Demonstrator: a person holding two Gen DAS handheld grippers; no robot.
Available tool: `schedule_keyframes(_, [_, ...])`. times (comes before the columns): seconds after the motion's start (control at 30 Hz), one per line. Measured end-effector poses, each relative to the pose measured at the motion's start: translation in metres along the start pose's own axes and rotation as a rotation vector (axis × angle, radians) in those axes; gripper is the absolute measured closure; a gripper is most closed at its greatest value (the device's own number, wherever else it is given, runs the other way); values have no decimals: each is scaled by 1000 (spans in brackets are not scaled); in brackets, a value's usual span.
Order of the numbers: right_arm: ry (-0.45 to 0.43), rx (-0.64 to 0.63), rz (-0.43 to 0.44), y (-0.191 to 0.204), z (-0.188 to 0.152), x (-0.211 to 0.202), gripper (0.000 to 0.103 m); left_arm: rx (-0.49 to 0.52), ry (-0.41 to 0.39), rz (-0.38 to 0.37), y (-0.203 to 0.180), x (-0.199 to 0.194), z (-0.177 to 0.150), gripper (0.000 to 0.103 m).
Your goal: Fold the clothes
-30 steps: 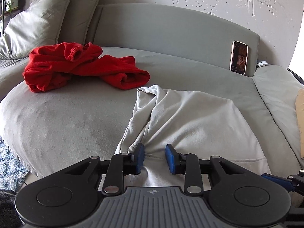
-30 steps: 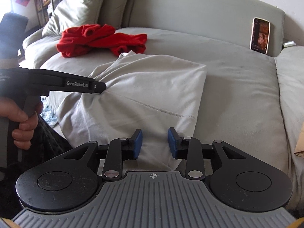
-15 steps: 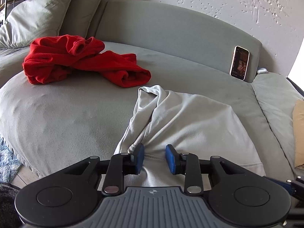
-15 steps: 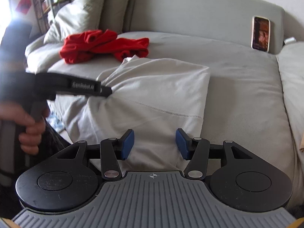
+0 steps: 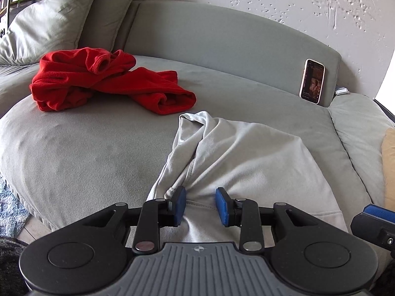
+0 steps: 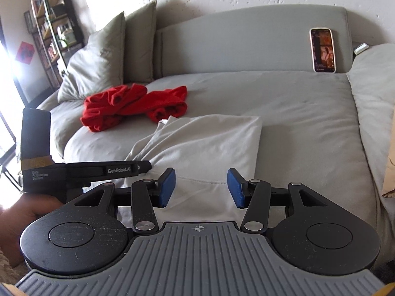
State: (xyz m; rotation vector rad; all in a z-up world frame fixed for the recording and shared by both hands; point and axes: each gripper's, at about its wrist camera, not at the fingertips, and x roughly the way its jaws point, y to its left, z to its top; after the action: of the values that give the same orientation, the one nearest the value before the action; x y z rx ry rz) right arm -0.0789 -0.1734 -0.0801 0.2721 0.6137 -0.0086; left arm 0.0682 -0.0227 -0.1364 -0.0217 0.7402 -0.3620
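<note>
A light grey garment [image 5: 249, 162] lies partly folded on the sofa seat, its hem at the near edge; it also shows in the right wrist view [image 6: 205, 143]. My left gripper [image 5: 200, 206] has its jaws partly closed around a bunched fold near the hem, which puckers toward the left pad. Its body shows in the right wrist view [image 6: 86, 172]. My right gripper [image 6: 201, 188] is open and empty just above the hem. A crumpled red garment [image 5: 103, 83] lies at the far left of the seat.
A phone [image 5: 312, 81] leans against the sofa backrest [image 5: 222, 39] at the right. Grey pillows [image 5: 49, 22] stand at the far left. A tan object [image 5: 388, 162] sits at the right edge. A bookshelf [image 6: 51, 32] stands beyond the sofa's left end.
My right gripper has opened its jaws wider and lifted back from the hem. My left gripper keeps its hold on the bunched fold and has barely moved.
</note>
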Motion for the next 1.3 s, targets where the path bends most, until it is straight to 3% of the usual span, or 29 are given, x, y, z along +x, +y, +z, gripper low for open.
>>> schedule_keyframes(0.2, [31, 62, 23, -5, -1, 7, 50, 4, -46, -18, -4, -10, -2, 66])
schedule_keyframes(0.33, [23, 50, 11, -3, 1, 11, 50, 30, -218, -51, -10, -34, -2, 61])
schedule_keyframes(0.4, [17, 24, -15, -1, 7, 19, 50, 61, -265, -57, -14, -35, 1, 61])
schedule_keyframes(0.5, [22, -21, -45, 1, 18, 40, 53, 61, -219, -46, -15, -20, 6, 62])
schedule_keyframes(0.57, [62, -51, -60, 3, 25, 62, 70, 37, -160, -21, -12, -6, 8, 64])
schedule_keyframes(0.63, [98, -59, -88, 3, 27, 80, 72, 31, -75, 13, -8, 7, 10, 72])
schedule_keyframes(0.67, [115, -66, -100, 4, 26, 88, 72, 40, -24, 32, -7, 15, 9, 72])
schedule_keyframes(0.77, [163, -123, -119, 8, 18, 99, 72, 72, 14, 36, -6, 17, 8, 72])
schedule_keyframes(0.9, [179, -182, -133, 10, 13, 99, 73, 14, -16, 10, 3, 10, 9, 75])
schedule_keyframes(1.0, [178, -96, -104, -1, 22, 90, 72, 8, -136, 4, 3, -10, 10, 76])
schedule_keyframes(1.1, [110, -66, -94, -7, 32, 81, 72, 27, -223, -19, -1, -24, 11, 76])
schedule_keyframes(1.3, [88, -22, -144, -16, 46, 84, 68, 74, -176, -54, -9, -28, 5, 75])
